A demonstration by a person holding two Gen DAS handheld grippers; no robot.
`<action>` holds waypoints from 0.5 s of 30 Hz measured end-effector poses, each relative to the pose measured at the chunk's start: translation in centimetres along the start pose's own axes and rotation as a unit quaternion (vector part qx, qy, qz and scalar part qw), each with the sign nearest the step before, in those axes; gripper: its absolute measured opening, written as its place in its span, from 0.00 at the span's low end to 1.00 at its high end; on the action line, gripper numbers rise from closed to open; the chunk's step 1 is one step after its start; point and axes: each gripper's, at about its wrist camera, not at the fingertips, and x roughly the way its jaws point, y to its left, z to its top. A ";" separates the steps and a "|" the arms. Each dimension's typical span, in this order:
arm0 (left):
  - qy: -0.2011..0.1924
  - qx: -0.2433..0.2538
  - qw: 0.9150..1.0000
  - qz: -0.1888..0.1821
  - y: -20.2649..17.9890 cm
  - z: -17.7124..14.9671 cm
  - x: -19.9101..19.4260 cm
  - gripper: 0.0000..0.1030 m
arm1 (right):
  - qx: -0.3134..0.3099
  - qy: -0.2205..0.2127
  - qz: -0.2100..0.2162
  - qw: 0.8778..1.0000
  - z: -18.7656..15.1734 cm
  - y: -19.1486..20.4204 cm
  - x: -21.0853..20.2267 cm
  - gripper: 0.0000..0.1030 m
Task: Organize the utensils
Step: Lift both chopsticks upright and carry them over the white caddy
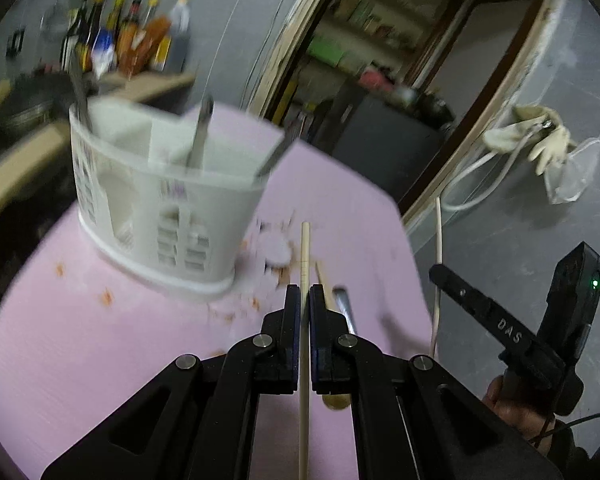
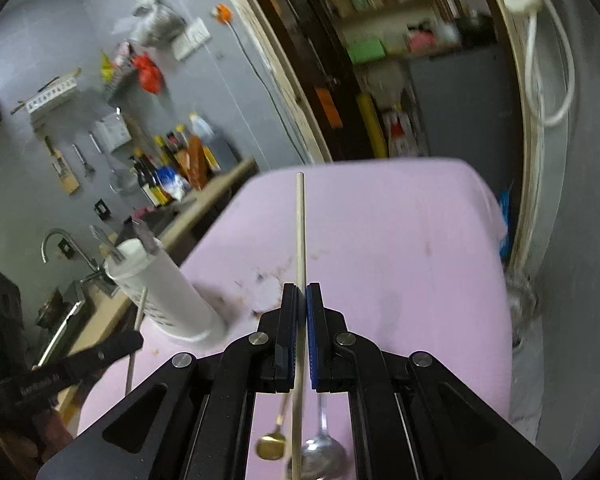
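Note:
My left gripper (image 1: pixel 305 292) is shut on a pale wooden chopstick (image 1: pixel 305 256) that points ahead over the pink table (image 1: pixel 80 352). A white slotted utensil holder (image 1: pixel 160 208) stands ahead and to the left, with several dark-handled utensils (image 1: pixel 199 136) in it. My right gripper (image 2: pixel 302 290) is shut on a second chopstick (image 2: pixel 300 220), held above the table. Below it, a gold spoon (image 2: pixel 271 446) and a silver spoon (image 2: pixel 324 456) lie on the table. In the right wrist view the holder (image 2: pixel 168 292) is on the left, beside the left gripper.
Sauce bottles (image 1: pixel 128 40) stand on a wooden counter behind the holder, near a sink tap (image 2: pixel 56 240). An open doorway (image 1: pixel 380 60) with shelves lies beyond the table's far edge. A cloth and white cable (image 1: pixel 540 136) hang on the grey wall. Orange-brown stains (image 1: pixel 276 252) mark the table.

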 end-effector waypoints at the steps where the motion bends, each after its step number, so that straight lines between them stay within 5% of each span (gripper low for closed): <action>1: -0.013 0.008 1.000 -0.004 0.0 0.6 -0.8 0.02 | -0.003 -0.011 -0.002 1.000 0.2 0.8 -0.5 0.03; 15: -0.112 0.025 0.993 -0.033 4.9 10.0 -5.2 0.02 | -0.010 -0.125 0.048 0.991 4.6 9.5 -1.3 0.03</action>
